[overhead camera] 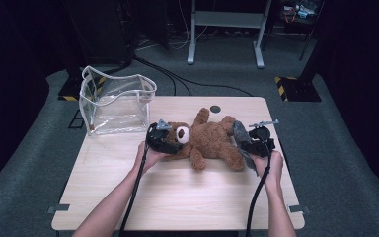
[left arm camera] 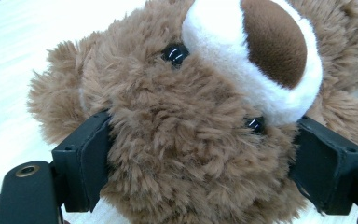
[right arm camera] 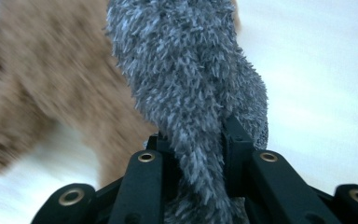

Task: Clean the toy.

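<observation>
Standing left of the teddy bear [overhead camera: 212, 138]: clear bag [overhead camera: 116, 103]. My left gripper [left arm camera: 200, 158] clamps the bear's head mid-table. At the bear's right side, my right gripper [right arm camera: 198, 154] pinches a grey fuzzy cloth [right arm camera: 191, 84].

Both forearms came in from the near edge and angled slightly inward, each hand wrapped around the body of its hand-held gripper with a cable trailing back along the arm. The left hand-held gripper [overhead camera: 170, 140] pointed to the right, its two black jaws standing wide and pressed against soft fur on either side. The right hand-held gripper [overhead camera: 244, 140] pointed left, its jaws drawn close together and pinching grey fuzzy material.
</observation>
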Demonstrator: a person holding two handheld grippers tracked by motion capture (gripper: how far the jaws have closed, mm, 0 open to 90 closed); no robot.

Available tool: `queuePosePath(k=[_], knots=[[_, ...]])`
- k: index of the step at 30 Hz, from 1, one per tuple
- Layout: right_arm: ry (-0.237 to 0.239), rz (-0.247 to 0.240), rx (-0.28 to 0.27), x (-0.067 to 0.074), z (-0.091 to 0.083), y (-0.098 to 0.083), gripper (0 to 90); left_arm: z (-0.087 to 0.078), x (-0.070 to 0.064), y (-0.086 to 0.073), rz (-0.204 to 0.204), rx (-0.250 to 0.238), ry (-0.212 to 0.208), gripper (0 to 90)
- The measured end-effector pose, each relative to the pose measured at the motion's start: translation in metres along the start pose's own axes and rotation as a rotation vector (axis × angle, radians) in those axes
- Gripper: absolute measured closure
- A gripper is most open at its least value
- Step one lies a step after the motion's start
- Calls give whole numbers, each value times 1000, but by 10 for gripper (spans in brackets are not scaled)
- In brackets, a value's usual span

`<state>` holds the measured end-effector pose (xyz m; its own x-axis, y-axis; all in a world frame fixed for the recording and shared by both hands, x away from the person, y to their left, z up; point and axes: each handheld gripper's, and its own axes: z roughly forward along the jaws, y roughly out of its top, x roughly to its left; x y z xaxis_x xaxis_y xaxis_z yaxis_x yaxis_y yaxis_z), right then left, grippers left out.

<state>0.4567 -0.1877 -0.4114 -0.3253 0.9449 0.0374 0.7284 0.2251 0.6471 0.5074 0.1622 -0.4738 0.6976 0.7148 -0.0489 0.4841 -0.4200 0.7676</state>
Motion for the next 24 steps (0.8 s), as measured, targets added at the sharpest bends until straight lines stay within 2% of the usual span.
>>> queuePosePath(k=[3, 5, 8, 11, 14, 17, 22, 24], knots=[[4, -34, -50, 16, -5, 16, 737, 0, 0, 0, 2, 5, -5, 156], [6, -64, -65, 27, -3, 26, 737, 0, 0, 0, 2, 0, 3, 156], [8, -76, -46, 37, 8, 35, 736, 0, -1, 0, 0, 2, 4, 156], [15, -72, -15, 38, 22, 36, 735, 0, -1, 1, -1, 2, 5, 156], [17, -54, 10, 35, 28, 28, 735, 0, -1, 1, 3, 10, 7, 156], [16, -53, 25, 28, 27, 16, 735, 0, -2, 1, 6, 9, 8, 156], [-39, -62, 70, 16, 19, -10, 735, 1, -2, 1, 4, 9, 9, 155], [-48, -46, 81, 9, 16, -20, 734, 1, -2, 1, 0, 7, 7, 155]])
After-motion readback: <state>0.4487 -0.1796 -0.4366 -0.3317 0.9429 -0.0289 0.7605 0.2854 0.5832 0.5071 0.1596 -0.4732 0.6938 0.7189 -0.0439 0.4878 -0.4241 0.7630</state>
